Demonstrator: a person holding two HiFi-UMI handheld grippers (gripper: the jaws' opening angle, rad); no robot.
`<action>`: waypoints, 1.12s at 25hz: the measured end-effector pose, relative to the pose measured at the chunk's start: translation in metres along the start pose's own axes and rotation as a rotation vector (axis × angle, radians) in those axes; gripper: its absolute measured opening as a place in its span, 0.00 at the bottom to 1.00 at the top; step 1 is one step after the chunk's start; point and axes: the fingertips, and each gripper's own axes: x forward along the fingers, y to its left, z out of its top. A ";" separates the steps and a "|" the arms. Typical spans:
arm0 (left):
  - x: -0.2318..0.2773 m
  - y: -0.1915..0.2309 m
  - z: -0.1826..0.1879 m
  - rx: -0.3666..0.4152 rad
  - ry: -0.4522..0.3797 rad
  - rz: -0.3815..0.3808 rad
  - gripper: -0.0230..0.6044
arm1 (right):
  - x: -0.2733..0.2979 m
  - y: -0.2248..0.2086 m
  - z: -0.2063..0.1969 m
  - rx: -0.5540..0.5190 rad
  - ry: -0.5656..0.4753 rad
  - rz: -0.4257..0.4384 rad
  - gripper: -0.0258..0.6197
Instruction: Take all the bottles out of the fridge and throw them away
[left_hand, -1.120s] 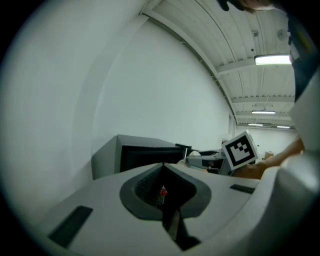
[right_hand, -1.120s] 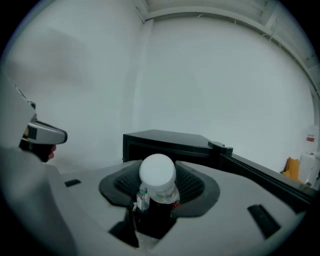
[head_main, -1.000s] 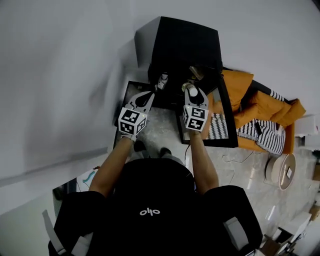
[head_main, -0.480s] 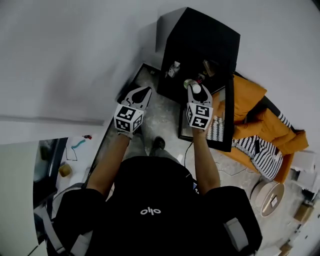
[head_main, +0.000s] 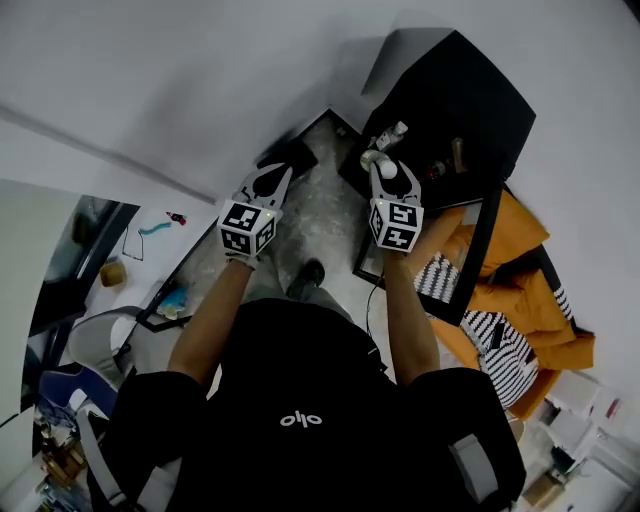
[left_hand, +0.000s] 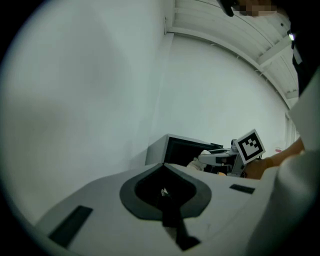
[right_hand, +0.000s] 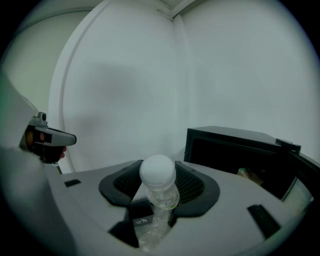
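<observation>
jaws of the right claw (right_hand: 159, 175) stand partway closed, pinched on a clear plastic bottle (right_hand: 161, 200) that lies lengthwise between them. its white cap (right_hand: 157, 171) sticks out past the tips and its crinkled body runs back toward the camera. the left claw (left_hand: 163, 166) has its jaws pressed fully together with nothing between them.

in the head view both claws are held out in front of the person at about the same reach, well apart from each other. the left one is over bare floor (head_main: 320, 225) and the right one is just in front of the fridge (head_main: 450, 100). the bottle is outside the fridge, in the air, close to its open front.

the fridge is a small black box standing on the floor against the white wall (head_main: 150, 80). its door (head_main: 488, 240) stands open toward the right of the head view. at the mouth of the fridge, just beyond the right claw, is what looks like a second bottle (head_main: 392, 131). a brownish thing (head_main: 458, 152) sits deeper inside; what it is i cannot tell.

behind the open door lie orange cushions (head_main: 525, 250) with a black-and-white striped cloth (head_main: 495, 330) on them.
</observation>
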 end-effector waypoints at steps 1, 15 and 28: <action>-0.003 0.007 0.000 -0.002 -0.003 0.011 0.04 | 0.006 0.008 0.002 0.000 -0.001 0.017 0.36; 0.001 0.099 -0.006 -0.028 0.037 0.007 0.04 | 0.087 0.083 0.017 0.017 0.033 0.096 0.36; 0.048 0.184 -0.142 -0.122 0.146 -0.039 0.04 | 0.207 0.159 -0.113 0.078 0.137 0.140 0.36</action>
